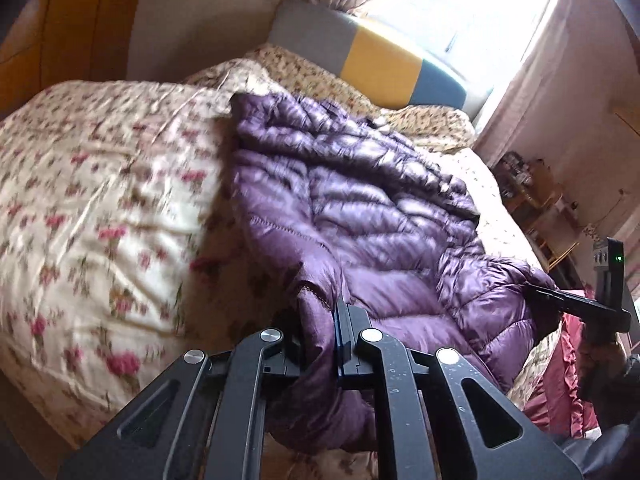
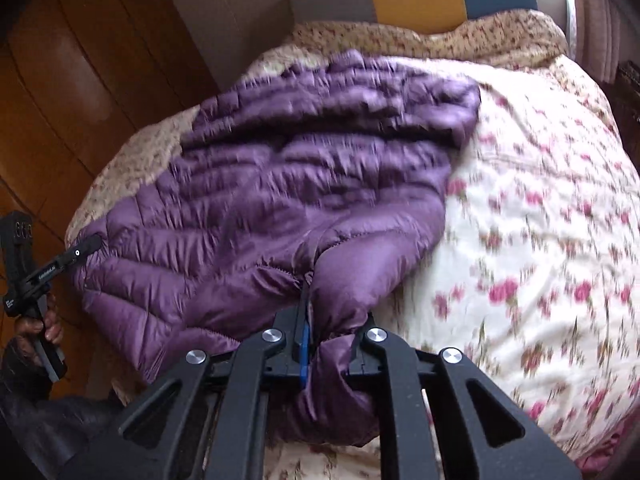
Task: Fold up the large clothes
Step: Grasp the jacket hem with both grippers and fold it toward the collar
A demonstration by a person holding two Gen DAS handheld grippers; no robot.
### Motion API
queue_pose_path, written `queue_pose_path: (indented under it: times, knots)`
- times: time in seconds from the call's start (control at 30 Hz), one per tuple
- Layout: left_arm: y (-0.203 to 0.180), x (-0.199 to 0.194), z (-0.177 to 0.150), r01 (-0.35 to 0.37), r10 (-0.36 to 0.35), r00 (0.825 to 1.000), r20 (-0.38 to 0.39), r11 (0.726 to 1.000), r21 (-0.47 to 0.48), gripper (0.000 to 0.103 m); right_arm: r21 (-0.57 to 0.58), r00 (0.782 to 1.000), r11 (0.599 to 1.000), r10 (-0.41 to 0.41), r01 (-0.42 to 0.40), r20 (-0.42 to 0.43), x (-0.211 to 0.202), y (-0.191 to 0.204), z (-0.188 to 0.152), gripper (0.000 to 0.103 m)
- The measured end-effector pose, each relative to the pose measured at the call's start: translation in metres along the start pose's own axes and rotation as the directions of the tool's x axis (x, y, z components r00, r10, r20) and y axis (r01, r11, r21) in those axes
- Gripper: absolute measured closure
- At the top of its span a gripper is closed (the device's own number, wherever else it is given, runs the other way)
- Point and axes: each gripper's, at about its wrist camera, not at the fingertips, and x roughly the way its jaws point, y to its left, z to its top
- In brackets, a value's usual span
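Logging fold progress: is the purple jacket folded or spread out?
Spread: the purple jacket lies open along the bed, near corners clamped by both grippers.

Floral quilt [image 2: 540, 208] open beside jacket [image 2: 280, 184]; pillows [image 1: 432, 124] block far end.

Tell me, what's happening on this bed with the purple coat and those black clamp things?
A person is folding a shiny purple quilted down jacket spread on a bed with a cream rose-print quilt. Each hand holds a black two-finger gripper. The left gripper and the right gripper each have their jaws pinched on the jacket's near edge, at opposite corners. The rest of the jacket lies on the quilt, not yet folded over.
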Motion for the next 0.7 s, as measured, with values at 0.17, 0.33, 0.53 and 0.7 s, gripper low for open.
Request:
queue_pose_path:
  times: [0.17,0.33,0.53,0.7]
  knots:
    - [-0.003,0.009,0.034,0.014,-0.014,0.999,0.044,1.000,0.011,0.094,-0.012,0.999,1.000,-0.013,0.013,0.053,0.008,-0.003,0.034,0.094]
    - [-0.003,0.031,0.077,0.014,-0.016,0.997,0.071,0.999,0.031,0.094,-0.014,0.995,0.999,-0.044,0.046,0.093,0.024,-0.014,0.073,0.094]
    - [0.000,0.068,0.129,-0.012,0.007,0.997,0.078,0.998,0.059,0.094,0.000,0.989,0.996,-0.085,0.086,0.123,0.048,-0.031,0.115,0.094]
    - [0.008,0.102,0.167,-0.032,0.028,0.997,0.069,0.998,0.049,0.095,0.034,0.984,0.993,-0.114,0.110,0.137,0.070,-0.049,0.153,0.094]
